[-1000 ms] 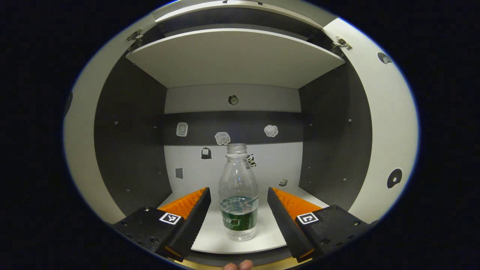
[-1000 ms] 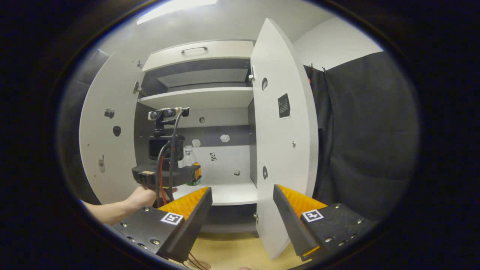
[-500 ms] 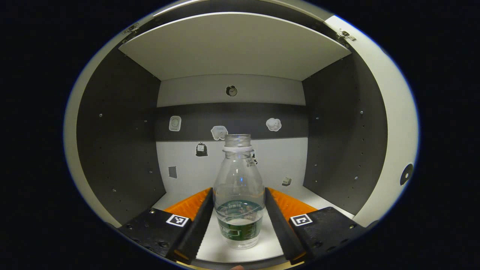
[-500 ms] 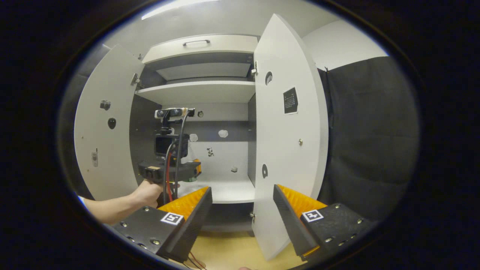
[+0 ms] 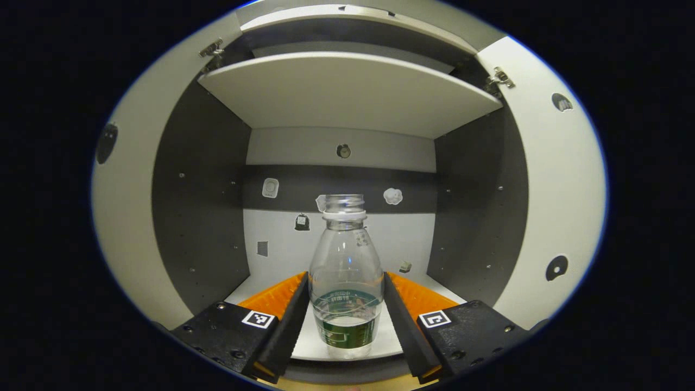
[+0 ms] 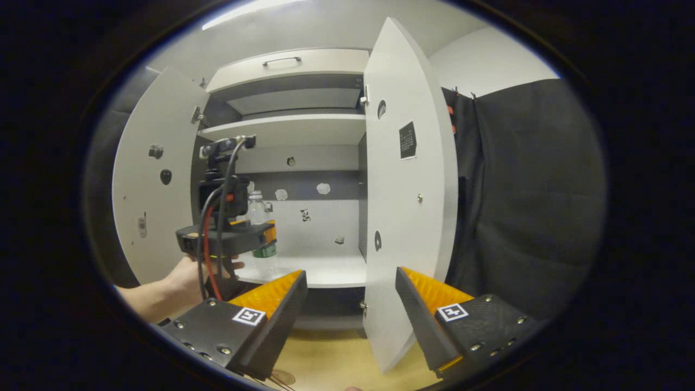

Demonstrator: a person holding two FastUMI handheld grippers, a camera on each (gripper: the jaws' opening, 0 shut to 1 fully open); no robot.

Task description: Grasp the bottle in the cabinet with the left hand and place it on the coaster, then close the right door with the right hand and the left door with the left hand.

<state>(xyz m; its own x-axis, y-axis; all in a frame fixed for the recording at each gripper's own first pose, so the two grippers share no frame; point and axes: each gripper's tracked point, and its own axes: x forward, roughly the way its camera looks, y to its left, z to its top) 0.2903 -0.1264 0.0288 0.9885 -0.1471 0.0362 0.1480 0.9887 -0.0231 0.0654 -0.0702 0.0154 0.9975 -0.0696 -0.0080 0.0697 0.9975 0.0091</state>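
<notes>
Since the earlier frames we have drawn the left gripper back toward the cabinet's mouth, and the bottle has come with it, its base now over the front edge of the lower shelf.

The cabinet stands wide open, with the left door and right door both swung out, so we have room to carry the bottle out. The left gripper's fingers press on either side of the bottle's lower body at the green label, low enough, we judge, to keep it upright with its open neck on top.

Our right gripper waits outside with its jaws spread wide and nothing between them, near the right door's lower edge, ready for closing.
</notes>
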